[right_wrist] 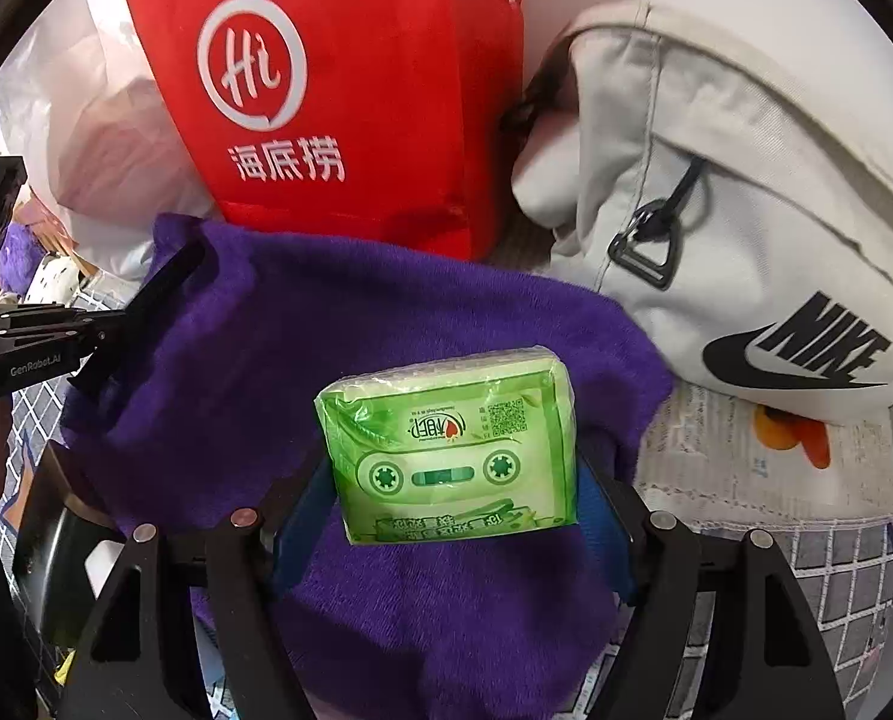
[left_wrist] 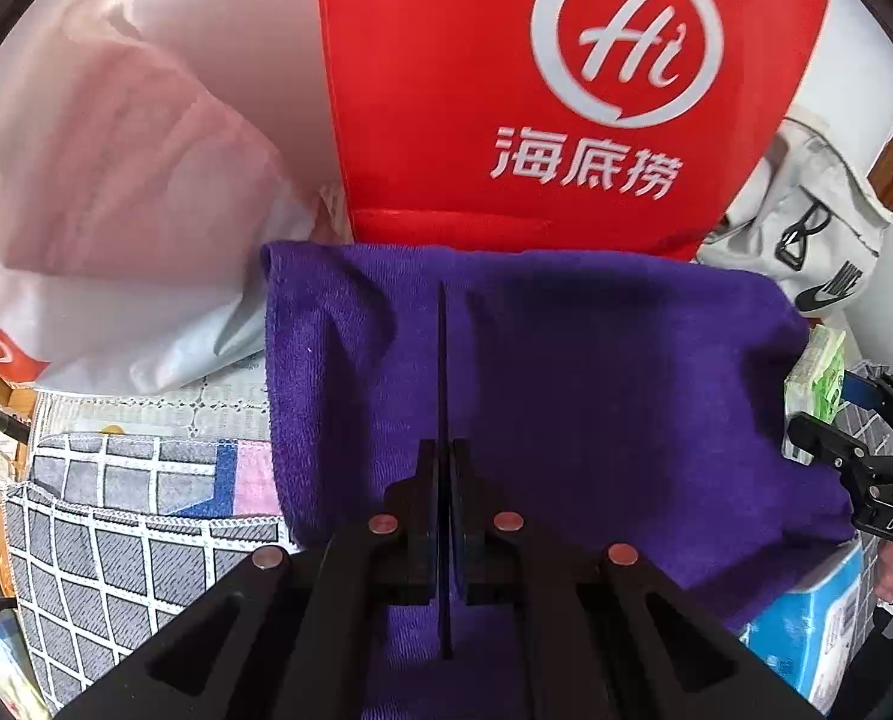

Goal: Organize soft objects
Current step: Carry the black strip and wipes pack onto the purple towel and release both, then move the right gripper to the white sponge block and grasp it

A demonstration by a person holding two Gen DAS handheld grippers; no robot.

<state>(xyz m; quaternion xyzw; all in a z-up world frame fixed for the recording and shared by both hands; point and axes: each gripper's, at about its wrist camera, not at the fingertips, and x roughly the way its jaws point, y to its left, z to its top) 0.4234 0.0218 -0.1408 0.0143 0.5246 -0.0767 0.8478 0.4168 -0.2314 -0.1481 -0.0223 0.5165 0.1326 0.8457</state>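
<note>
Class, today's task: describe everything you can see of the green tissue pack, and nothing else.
The green tissue pack is a small soft rectangular packet in glossy, crinkled clear-green plastic wrap. Its face shows a cassette-tape drawing, a QR code and printed text, all upside down in the right wrist view. It is clamped at its two short sides by the right gripper, whose blue pads press on it. It is held above the purple towel; whether it touches the towel cannot be told.
</note>
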